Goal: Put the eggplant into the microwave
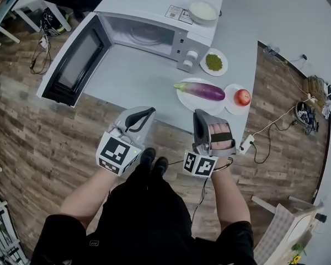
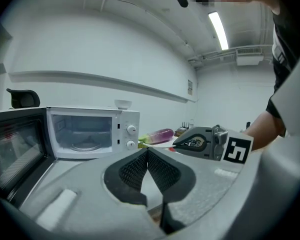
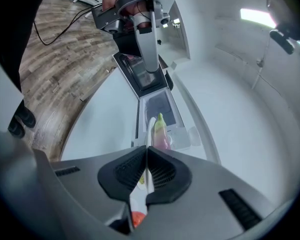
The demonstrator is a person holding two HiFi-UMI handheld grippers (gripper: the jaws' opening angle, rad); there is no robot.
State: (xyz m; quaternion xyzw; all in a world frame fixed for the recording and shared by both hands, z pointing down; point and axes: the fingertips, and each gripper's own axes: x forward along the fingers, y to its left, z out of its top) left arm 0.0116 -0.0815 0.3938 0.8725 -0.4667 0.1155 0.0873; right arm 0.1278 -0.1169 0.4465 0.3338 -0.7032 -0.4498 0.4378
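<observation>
The counter carries everything, and I stand at its near edge; the microwave sits at the far side with its door swung wide to my left, and nothing in the cavity but the glass turntable.

My left gripper has its fingers closed on nothing and looks toward the open cavity; my right gripper likewise has its fingers pressed together and empty, hanging off the counter's near edge.

The white plate holding the eggplant lies just ahead of my right gripper, well right of the left one, so the right hand is plainly the nearer; the eggplant's long axis runs side to side, roughly along the counter's edge, green stem end toward the microwave; I judge my fingers must open and come across its middle.

A smaller plate just to the right holds an apple; another beside the microwave's dials holds something green; a white bowl rests on the microwave's top, contents unclear.
</observation>
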